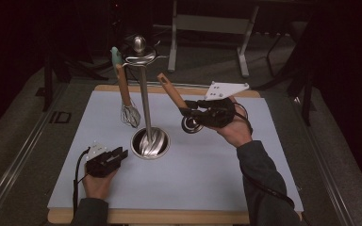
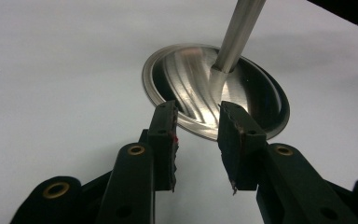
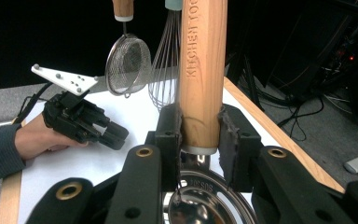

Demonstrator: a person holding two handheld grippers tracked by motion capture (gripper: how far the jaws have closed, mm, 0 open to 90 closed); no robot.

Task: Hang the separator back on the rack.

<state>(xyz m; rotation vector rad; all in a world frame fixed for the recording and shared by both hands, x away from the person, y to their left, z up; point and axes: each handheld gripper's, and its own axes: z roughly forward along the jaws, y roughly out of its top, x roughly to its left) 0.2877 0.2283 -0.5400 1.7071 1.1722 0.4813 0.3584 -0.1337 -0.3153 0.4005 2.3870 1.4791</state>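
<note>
We hold the wooden-handled ladle (image 1: 181,106) right of frame centre, right tongs (image 3: 200,135) pinching its handle, likely to hang it on the rack (image 1: 143,94). Lower left, our left tongs (image 2: 196,140) rest spread and empty by the rack's base (image 2: 242,93).

Table (image 1: 202,188): wooden top, light edge showing at front and back, covered by a pale grey-white mat (image 1: 207,160) across almost the whole surface. Directly on the mat stood a round shiny metal base (image 1: 150,142) of a utensil stand, near the mat's middle, slightly left, with its upright steel pole (image 1: 144,101) rising from the centre. Grey floor lay around the table.
</note>
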